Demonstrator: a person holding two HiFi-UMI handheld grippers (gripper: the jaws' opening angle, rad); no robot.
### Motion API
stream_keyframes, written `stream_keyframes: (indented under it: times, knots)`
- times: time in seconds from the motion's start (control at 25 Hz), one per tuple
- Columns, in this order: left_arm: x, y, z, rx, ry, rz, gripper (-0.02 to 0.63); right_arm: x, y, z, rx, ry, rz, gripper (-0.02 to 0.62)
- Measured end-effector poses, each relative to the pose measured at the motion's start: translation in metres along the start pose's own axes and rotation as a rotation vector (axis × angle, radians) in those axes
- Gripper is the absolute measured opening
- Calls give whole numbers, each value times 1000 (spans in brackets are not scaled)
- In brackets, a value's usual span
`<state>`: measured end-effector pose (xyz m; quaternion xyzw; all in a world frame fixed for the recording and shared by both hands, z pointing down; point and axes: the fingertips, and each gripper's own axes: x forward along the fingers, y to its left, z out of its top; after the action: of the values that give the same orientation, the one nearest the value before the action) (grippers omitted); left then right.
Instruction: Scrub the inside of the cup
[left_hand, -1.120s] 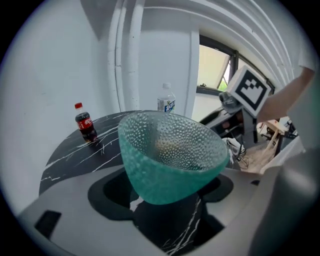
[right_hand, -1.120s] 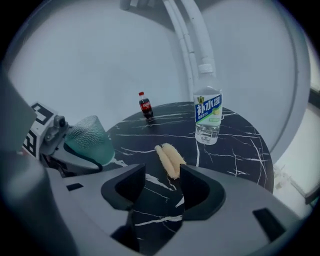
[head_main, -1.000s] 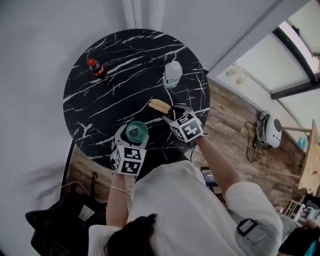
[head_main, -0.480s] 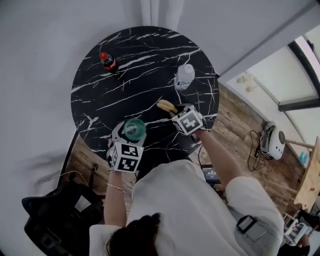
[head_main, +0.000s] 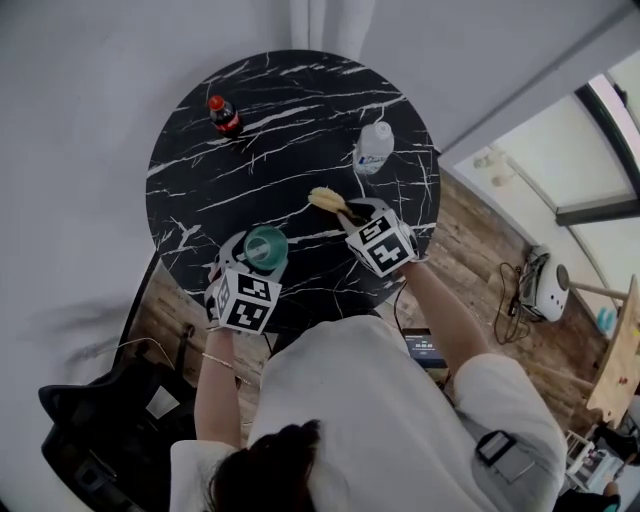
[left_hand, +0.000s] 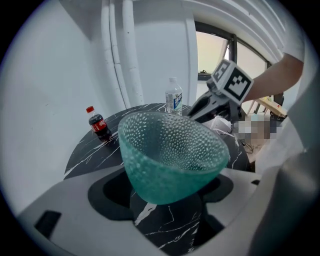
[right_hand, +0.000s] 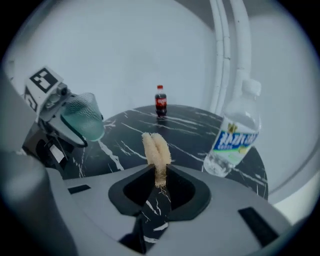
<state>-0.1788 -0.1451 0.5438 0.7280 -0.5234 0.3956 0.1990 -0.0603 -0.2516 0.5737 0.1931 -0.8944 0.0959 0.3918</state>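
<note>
A teal dimpled glass cup (head_main: 265, 247) (left_hand: 170, 150) sits tilted between the jaws of my left gripper (head_main: 258, 262) (left_hand: 167, 192), which is shut on its lower part, near the round black marble table's (head_main: 280, 130) front edge. To the right, a pale yellow sponge scrubber (head_main: 325, 200) (right_hand: 156, 147) sticks out of my right gripper (head_main: 350, 215) (right_hand: 159, 180). Those jaws are closing, and they pinch the scrubber's narrow base. The right gripper view shows the cup (right_hand: 82, 117) at the left, apart from the scrubber.
A small cola bottle (head_main: 223, 115) (right_hand: 160, 101) stands at the table's far left. A clear water bottle (head_main: 374, 147) (right_hand: 234, 137) stands at the far right, close to the scrubber. A black chair (head_main: 100, 420) is at the lower left, with wood floor to the right.
The right gripper's jaws have closed in on the scrubber, which lay loose in front of them before. The left gripper still holds the cup, a little farther left.
</note>
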Motion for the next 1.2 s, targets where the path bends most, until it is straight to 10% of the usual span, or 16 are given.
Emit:
stream_keyframes:
  times: [0.4,0.56,1.2]
  knots:
    - [9,23,-12,116,123,-93,367,-65,71,99,-523,-236,71,81]
    - [13,22,-5,202,161,-132,367,-66,95,107,-773,-189,53,80]
    - [13,13,32,473,304,-291,367,-52,110,111,-1217,-88,-58,80]
